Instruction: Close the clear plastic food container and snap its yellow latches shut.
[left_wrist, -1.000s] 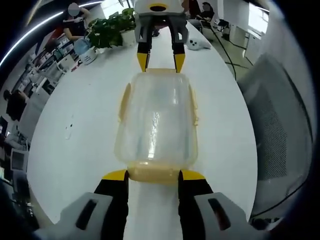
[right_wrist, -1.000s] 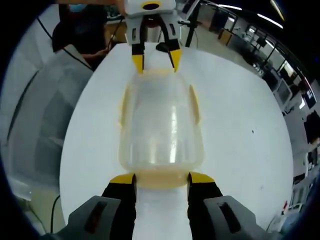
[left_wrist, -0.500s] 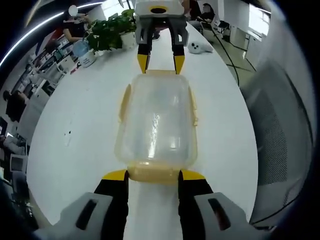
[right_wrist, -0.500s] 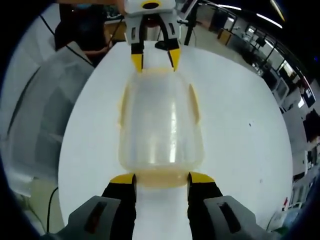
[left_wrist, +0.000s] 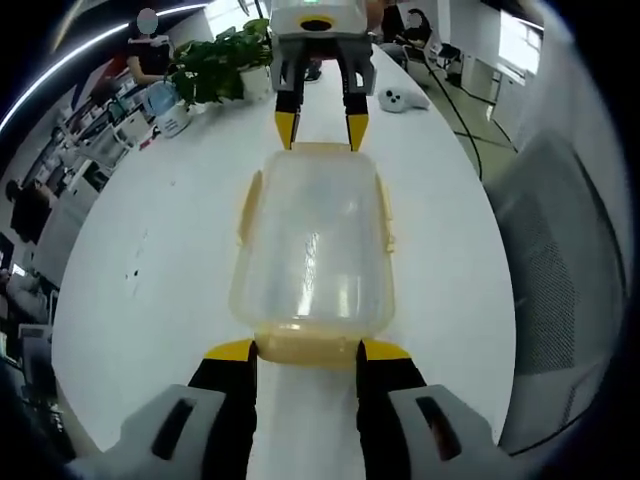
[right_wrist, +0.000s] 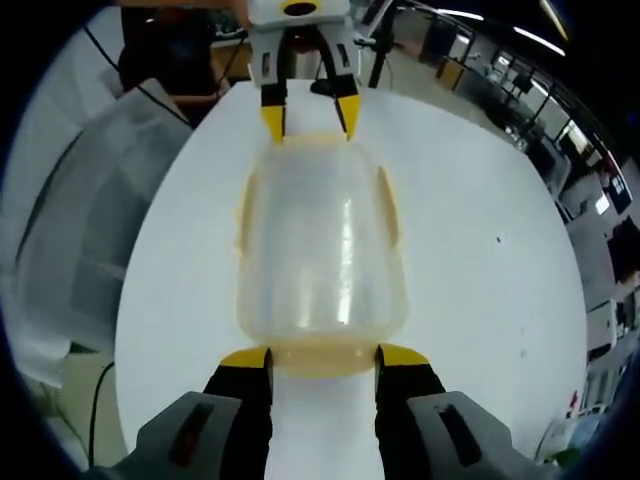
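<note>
While my left tongs (left_wrist: 304, 350) and right tongs (right_wrist: 324, 357) stand spread at opposite ends, the clear container (left_wrist: 312, 250) lies between them on the white tabletop (left_wrist: 170, 240). Its lid is on, nothing visible inside, and yellow latches (left_wrist: 247, 205) line its sides.

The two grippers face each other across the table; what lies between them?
The clear food container, resting on the white table, lies between the left gripper and right gripper, in both views.

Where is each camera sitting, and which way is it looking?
Left gripper view: rides on the left gripper, looking along its jaws over the clear container at the right gripper opposite.
Right gripper view: rides on the right gripper, facing back at the left gripper.
Shared: the container on the white table, seen from opposite ends.
</note>
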